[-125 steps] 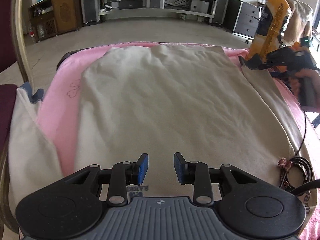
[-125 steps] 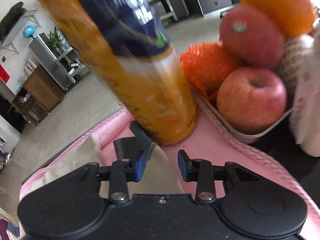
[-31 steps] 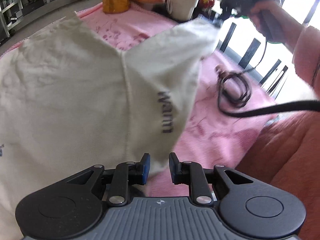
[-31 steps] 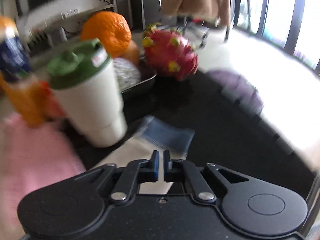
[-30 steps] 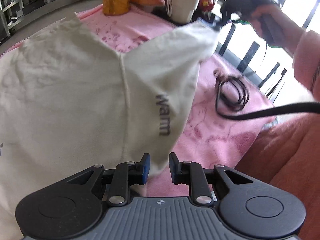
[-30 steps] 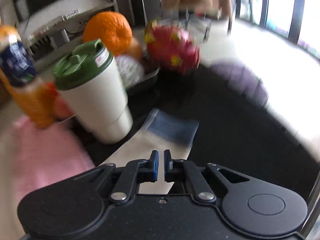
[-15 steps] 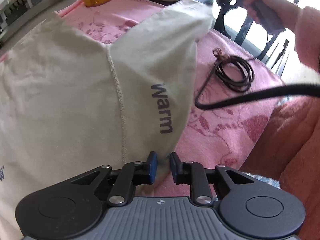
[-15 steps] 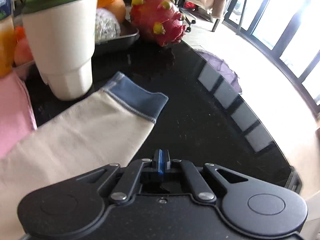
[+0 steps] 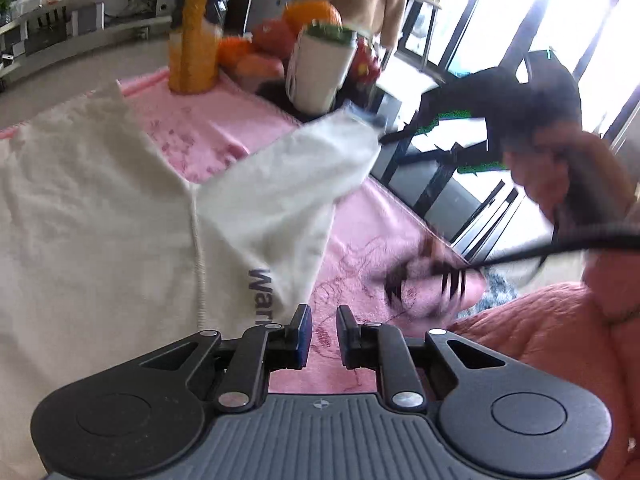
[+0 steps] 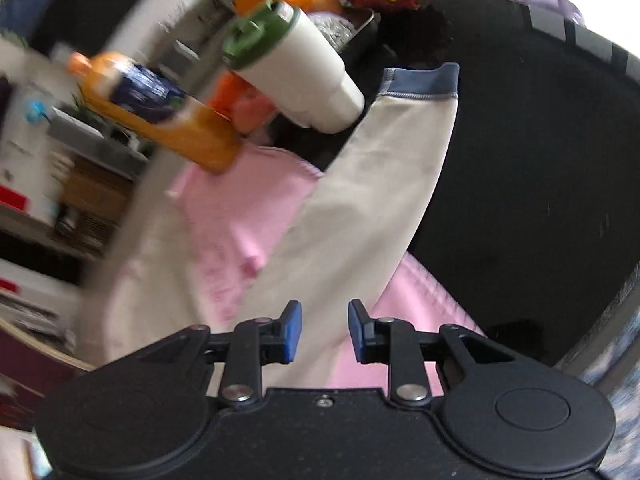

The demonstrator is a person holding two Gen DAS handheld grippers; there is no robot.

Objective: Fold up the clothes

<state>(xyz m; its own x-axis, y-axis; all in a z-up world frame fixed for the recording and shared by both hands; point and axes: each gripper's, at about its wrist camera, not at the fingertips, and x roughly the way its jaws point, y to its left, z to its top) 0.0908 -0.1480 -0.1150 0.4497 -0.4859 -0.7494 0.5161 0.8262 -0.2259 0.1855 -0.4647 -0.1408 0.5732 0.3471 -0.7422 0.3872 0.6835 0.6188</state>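
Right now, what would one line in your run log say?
step: sleeve laid out | left gripper: open, empty | right gripper: open, empty | cream sweatshirt sleeve: stretched across pink blanket, blue cuff on black table

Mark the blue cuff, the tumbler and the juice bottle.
cuff point(image 10: 420, 82), right wrist view, middle of the blue band.
tumbler point(image 10: 304, 68), right wrist view, white side wall.
juice bottle point(image 9: 192, 52), left wrist view, orange lower body.

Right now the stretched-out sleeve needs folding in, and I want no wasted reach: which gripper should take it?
Probably the right gripper: open, with the cream sleeve directly ahead of its fingers, running to the blue cuff. The left gripper, also open, sits by the shirt body near the armpit.
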